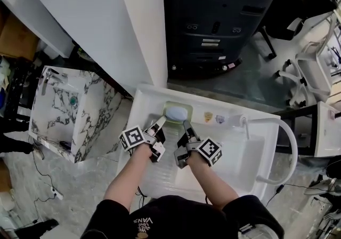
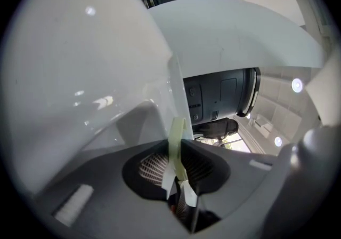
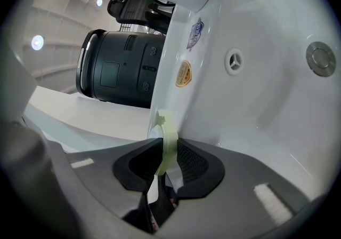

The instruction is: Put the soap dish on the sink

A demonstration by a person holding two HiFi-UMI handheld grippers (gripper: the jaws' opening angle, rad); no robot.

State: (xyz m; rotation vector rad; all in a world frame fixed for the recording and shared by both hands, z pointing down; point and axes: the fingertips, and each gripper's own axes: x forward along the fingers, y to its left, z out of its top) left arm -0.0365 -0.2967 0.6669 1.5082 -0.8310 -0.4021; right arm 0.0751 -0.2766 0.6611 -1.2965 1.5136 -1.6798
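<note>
Left gripper (image 1: 161, 121) and right gripper (image 1: 186, 124): each is clamped on a thin side rim of the soap dish (image 1: 176, 113), at the back edge of the sink (image 1: 261, 152). Probably light, stiff, slick plastic. Grip opposite rims and hold it level so the soap (image 1: 176, 112) stays in.

A: Where's the soap dish (image 1: 175, 121)?
B: Frame centre, at the back ledge of the sink (image 1: 240, 158), soap (image 1: 176, 113) in it.
A: The grippers?
B: Left gripper (image 1: 161, 121) on its left edge, right gripper (image 1: 186, 124) on its right.
A: Around it?
B: Stickers (image 1: 208, 117) just right; another sink (image 1: 64, 110) at left; a machine (image 1: 213, 19) behind, top centre.
</note>
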